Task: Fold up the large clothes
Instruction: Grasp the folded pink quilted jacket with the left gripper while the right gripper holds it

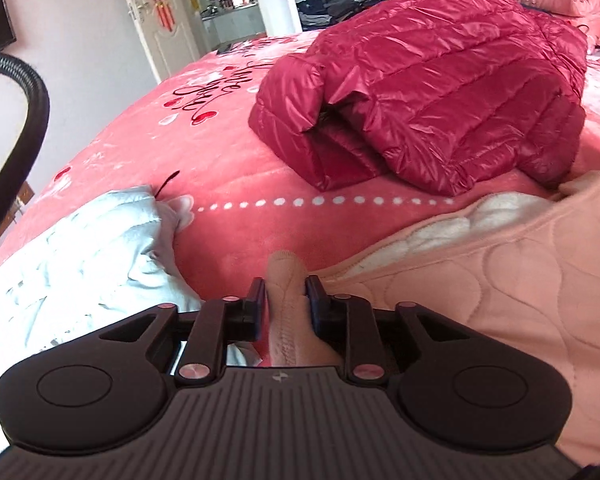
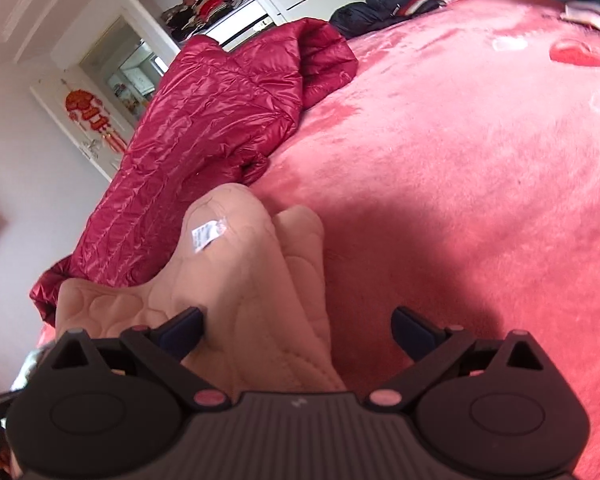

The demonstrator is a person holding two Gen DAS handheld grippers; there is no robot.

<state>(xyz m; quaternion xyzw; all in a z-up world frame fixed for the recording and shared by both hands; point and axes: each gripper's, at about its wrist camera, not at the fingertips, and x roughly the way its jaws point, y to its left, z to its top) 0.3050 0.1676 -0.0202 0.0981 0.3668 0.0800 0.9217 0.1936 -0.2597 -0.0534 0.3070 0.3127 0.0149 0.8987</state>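
A pale pink quilted garment [image 1: 500,280] with white fleece lining lies at the near right of the bed. Its ribbed cuff [image 1: 286,264] sticks up between the fingers of my left gripper [image 1: 286,284], which is shut on it. In the right wrist view the same pink garment [image 2: 252,264] is bunched in folds, and a white label [image 2: 208,236] shows on it. My right gripper [image 2: 298,316] stands wide open over it. Its left finger [image 2: 188,320] rests against the fabric, while the right finger is over bare blanket. A folded shiny crimson down jacket [image 1: 440,92] lies further back on the bed.
The bed carries a pink plush blanket [image 1: 228,152] with hearts and script. A light grey garment [image 1: 80,248] lies crumpled at the near left. A black hose [image 1: 32,120] curves at the left edge. Dark clothes [image 2: 384,4] and pillows sit at the far side, with a door and wardrobe behind.
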